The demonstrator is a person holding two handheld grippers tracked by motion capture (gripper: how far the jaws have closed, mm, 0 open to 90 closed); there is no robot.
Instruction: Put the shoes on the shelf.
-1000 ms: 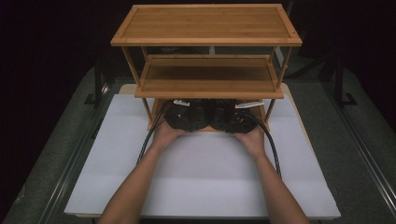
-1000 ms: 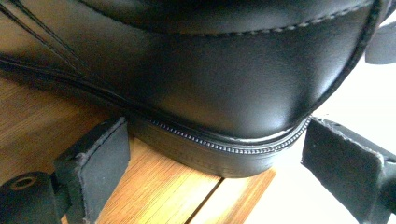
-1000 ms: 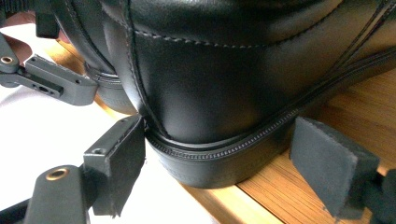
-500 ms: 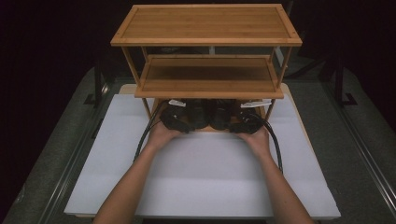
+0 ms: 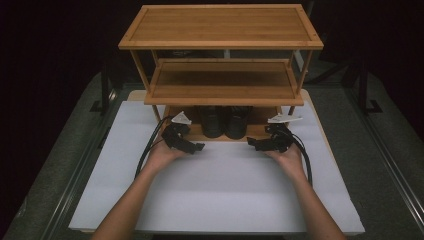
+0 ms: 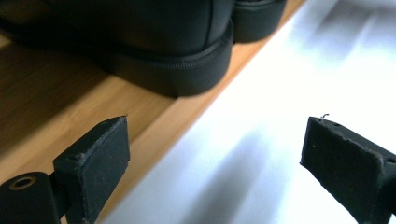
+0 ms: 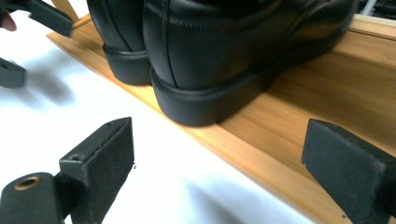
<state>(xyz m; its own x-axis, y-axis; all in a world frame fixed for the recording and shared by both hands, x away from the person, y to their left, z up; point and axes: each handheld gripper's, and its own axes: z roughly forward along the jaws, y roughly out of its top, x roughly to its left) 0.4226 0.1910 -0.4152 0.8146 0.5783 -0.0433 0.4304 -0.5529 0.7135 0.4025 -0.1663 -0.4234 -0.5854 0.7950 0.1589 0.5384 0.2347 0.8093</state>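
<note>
Two black leather shoes stand side by side on the bottom shelf of a three-tier bamboo rack, heels toward the person: the left shoe and the right shoe. My left gripper is open on the white mat, just left of the pair and in front of it. Its view shows the left shoe's heel beyond the spread jaws. My right gripper is open just right of the pair. The right shoe's heel sits ahead of its empty jaws.
A white mat covers the table in front of the rack. The rack's middle shelf and top shelf hang over the shoes. Rack legs stand at each side. Dark metal rails run along the table's edges.
Both grippers were close together at the shoes under the middle shelf. They have let go, opened, moved apart and drawn back onto the mat. The shoes stay on the bottom shelf.
</note>
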